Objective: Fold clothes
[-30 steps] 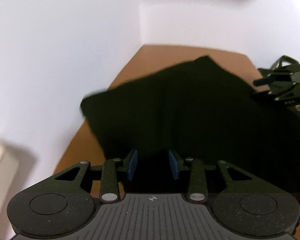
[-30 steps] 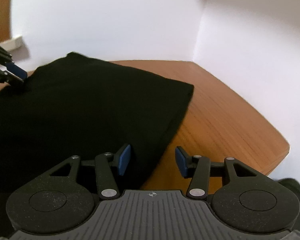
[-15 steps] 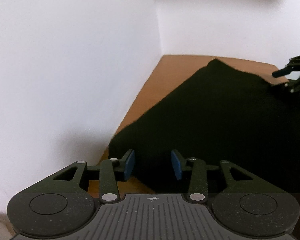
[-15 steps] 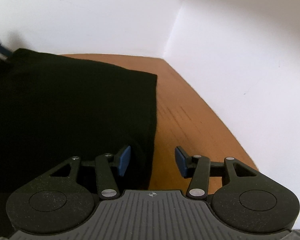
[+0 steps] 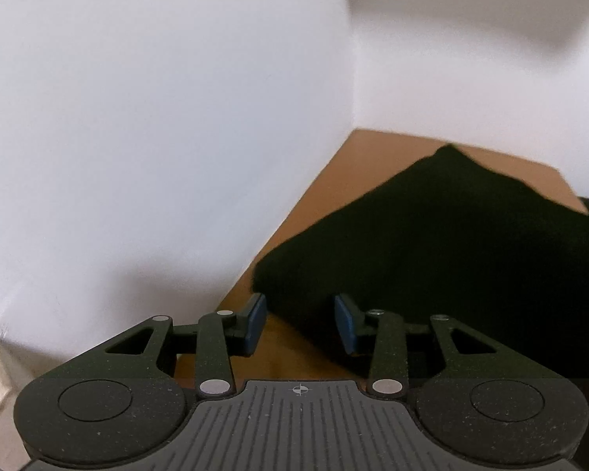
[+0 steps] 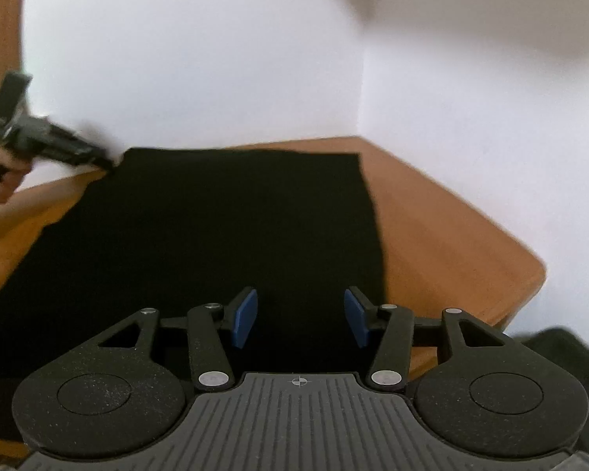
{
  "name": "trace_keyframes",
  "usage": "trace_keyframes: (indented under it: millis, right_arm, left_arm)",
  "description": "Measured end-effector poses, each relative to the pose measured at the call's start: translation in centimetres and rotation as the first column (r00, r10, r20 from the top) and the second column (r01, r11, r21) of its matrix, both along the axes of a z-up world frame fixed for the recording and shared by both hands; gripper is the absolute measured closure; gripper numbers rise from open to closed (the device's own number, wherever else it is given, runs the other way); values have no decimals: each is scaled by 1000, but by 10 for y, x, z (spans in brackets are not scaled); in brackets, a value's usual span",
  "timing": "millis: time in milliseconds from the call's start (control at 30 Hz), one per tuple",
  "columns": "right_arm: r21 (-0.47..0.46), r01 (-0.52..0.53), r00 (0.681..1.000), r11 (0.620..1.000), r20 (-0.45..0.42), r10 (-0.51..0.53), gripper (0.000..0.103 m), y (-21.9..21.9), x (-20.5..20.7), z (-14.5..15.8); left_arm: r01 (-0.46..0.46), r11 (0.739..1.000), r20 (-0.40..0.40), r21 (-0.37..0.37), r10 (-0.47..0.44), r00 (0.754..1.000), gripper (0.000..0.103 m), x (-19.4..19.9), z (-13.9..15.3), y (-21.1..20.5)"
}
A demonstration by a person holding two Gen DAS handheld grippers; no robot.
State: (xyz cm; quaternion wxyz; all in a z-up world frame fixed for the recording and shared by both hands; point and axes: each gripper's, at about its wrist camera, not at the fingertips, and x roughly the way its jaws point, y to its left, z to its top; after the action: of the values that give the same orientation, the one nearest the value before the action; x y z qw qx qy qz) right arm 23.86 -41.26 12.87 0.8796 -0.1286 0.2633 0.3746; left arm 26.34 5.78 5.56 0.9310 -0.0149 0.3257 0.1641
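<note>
Black cloth garment, matte and soft with straight edges and squared corners, lies flat as a rectangle across the middle of the right wrist view on the smooth orange-brown wooden desk. Both the left gripper and the right gripper hover low over its near edge with blue-padded fingers wide apart and empty. Any fold here should, I judge, pinch both corners evenly so edges stay aligned.

Nothing here I can read — no words, labels, brand marks or numbers on my claws, the black cloth, the table or the walls.
</note>
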Motion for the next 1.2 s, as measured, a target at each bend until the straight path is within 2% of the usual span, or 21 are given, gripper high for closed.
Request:
trace_keyframes:
  millis: [167, 333, 467, 733, 800, 900, 1033, 1067, 1100, 1200]
  right_arm:
    - [-64, -18, 998, 998, 61, 22, 53, 3, -15, -17]
    - [-111, -20, 991, 994, 131, 34, 53, 8, -15, -28]
    - [-119, 4, 992, 993, 127, 11, 54, -1, 18, -28]
    - [-156, 53, 992, 986, 122, -34, 53, 39, 127, -27]
    - [-160, 77, 994, 984, 91, -63, 54, 49, 141, -22]
    - [-130, 69, 992, 989, 110, -54, 54, 57, 122, -8]
    - [-40, -43, 996, 998, 77, 46, 54, 71, 63, 1]
    - [-15, -78, 995, 997, 62, 79, 60, 77, 46, 0]
    - [12, -113, 993, 993, 46, 113, 72, 82, 30, 0]
    - [48, -194, 981, 980, 11, 193, 82, 100, -9, -7]
  left_arm:
    - [75, 997, 7, 19, -75, 997, 59, 32, -2, -20]
    - [113, 992, -73, 52, -109, 991, 58, 63, -21, -33]
    - [103, 994, -90, 32, -100, 991, 57, 59, -28, -30]
    - [64, 998, -74, -25, -66, 995, 57, 45, -21, -38]
    - [65, 997, -72, -28, -67, 995, 57, 46, -21, -37]
    - [67, 997, -68, -32, -69, 995, 57, 48, -22, -37]
    - [70, 997, -64, -37, -72, 995, 56, 50, -24, -36]
    - [70, 997, -62, -38, -73, 995, 55, 51, -24, -36]
    - [71, 997, -62, -39, -73, 995, 55, 47, -23, -34]
    - [71, 997, -60, -43, -74, 996, 53, 31, -17, -29]
